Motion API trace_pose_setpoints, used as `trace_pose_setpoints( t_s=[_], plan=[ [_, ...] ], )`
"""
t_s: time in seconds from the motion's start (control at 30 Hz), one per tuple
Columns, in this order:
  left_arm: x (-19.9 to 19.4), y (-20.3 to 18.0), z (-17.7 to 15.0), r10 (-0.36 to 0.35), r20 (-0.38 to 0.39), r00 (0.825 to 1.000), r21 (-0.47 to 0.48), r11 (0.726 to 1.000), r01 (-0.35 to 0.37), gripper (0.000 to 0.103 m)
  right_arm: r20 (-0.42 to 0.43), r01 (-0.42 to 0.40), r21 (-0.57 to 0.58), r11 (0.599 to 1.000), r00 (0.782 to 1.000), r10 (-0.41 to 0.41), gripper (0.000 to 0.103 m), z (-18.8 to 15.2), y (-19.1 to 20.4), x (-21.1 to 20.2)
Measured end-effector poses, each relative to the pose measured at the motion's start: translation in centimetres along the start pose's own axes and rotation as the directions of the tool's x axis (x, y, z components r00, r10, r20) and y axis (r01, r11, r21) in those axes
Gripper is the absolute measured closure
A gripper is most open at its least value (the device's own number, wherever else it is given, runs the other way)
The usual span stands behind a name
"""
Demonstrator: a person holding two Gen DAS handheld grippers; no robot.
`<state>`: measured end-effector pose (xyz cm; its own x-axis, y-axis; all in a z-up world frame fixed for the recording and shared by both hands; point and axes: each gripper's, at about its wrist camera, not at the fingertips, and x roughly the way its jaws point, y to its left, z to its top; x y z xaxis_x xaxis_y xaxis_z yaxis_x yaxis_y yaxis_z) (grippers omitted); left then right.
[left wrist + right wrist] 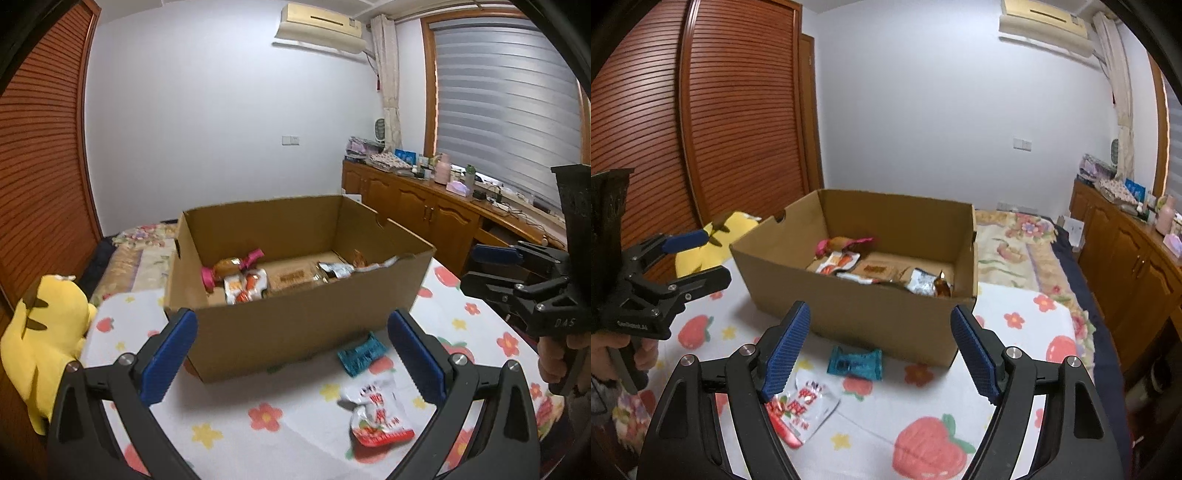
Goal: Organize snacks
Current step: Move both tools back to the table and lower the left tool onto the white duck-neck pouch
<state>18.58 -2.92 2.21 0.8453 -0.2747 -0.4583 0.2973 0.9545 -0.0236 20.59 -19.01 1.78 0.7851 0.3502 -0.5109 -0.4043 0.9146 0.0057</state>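
Note:
An open cardboard box [295, 328] [871, 314] stands on the flowered cloth and holds several snack packets [245, 282] [919, 282]. On the cloth in front of it lie a teal packet [360, 354] [855, 363] and a white-and-red packet [376, 417] [801, 410]. My left gripper [291, 354] is open and empty above the cloth, short of the box. My right gripper [879, 354] is open and empty, with the teal packet below and between its jaws. Each gripper shows in the other's view: the right [491, 267], the left [698, 254].
A yellow plush toy [44, 332] [716, 240] lies at the table's left edge. A bed with a floral cover [1015, 243] is behind the box. A wooden cabinet [424, 210] with clutter runs along the right wall. A slatted wardrobe [701, 129] is at the left.

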Motion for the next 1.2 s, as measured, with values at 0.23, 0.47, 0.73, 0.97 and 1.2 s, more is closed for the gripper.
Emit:
trace_pose_setpoints(
  t_s=[0.23, 0.47, 0.73, 0.97, 1.2],
  plan=[
    [0.4, -1.8, -2.5, -0.055, -0.069, 0.996, -0.001, 0.999, 0.055, 0.0, -0.006, 0.006, 0.011, 1.0, 1.0, -0.006, 0.023, -2.3, 0.2, -0.6],
    [2.3, -4.4, -5.2, -0.097, -0.172, 0.98, 0.03, 0.994, 0.103, 0.0, -0.052, 0.007, 0.042, 0.999, 0.999, -0.005, 0.023, -4.6, -0.4, 0.3],
    [5.2, -6.3, -6.6, -0.139, -0.292, 0.946, -0.006, 0.99, 0.144, 0.002, -0.073, 0.002, 0.083, 0.997, 0.997, 0.004, 0.023, -5.7, -1.0, 0.7],
    [7.2, -7.1, -7.6, -0.153, -0.386, 0.91, -0.036, 0.988, 0.151, 0.02, -0.083, -0.001, 0.091, 0.996, 0.997, 0.009, 0.023, -5.7, -1.1, 1.0],
    [8.0, -8.2, -8.0, -0.129, -0.424, 0.897, -0.011, 0.99, 0.137, 0.033, -0.127, -0.033, 0.085, 0.996, 0.991, 0.044, 0.024, -5.4, -1.2, 2.9]
  ],
)
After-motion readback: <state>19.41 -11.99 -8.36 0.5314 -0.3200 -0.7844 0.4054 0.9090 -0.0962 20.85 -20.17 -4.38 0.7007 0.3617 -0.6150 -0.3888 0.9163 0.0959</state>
